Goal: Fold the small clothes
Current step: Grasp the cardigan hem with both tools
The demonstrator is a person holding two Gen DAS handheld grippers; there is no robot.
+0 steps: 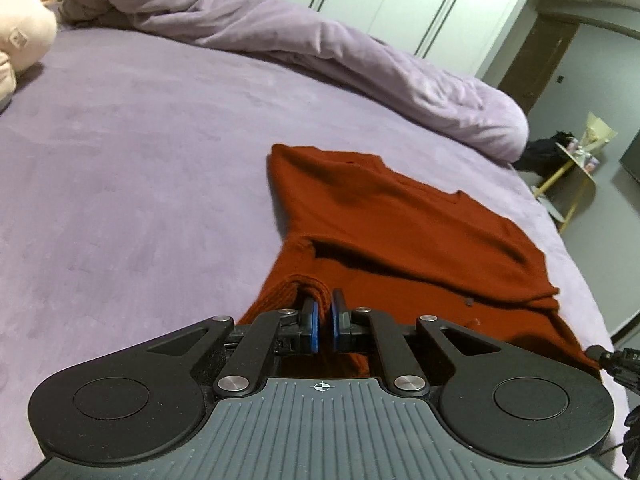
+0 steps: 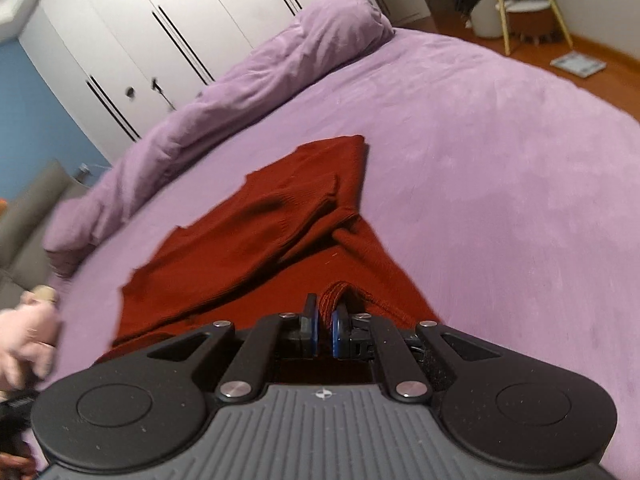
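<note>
A rust-red knit sweater (image 1: 400, 224) lies partly folded on the purple bed (image 1: 140, 180), with its near edge lifted off the sheet. In the left wrist view my left gripper (image 1: 323, 300) is shut on a ribbed edge of the sweater at its near left corner. In the right wrist view the sweater (image 2: 256, 232) stretches away to the upper left, and my right gripper (image 2: 325, 306) is shut on a ribbed edge at its near right corner. Both blue pads pinch the knit fabric. A fold of cloth rises from each grip toward the flat part.
A rolled purple duvet (image 1: 320, 52) runs along the far side of the bed, in front of white wardrobe doors (image 2: 160, 20). A pink plush toy (image 1: 20, 36) lies at the far left. A person's hand (image 2: 24, 340) shows at the left edge. Yellow-legged stand (image 1: 568, 168) stands beyond the bed.
</note>
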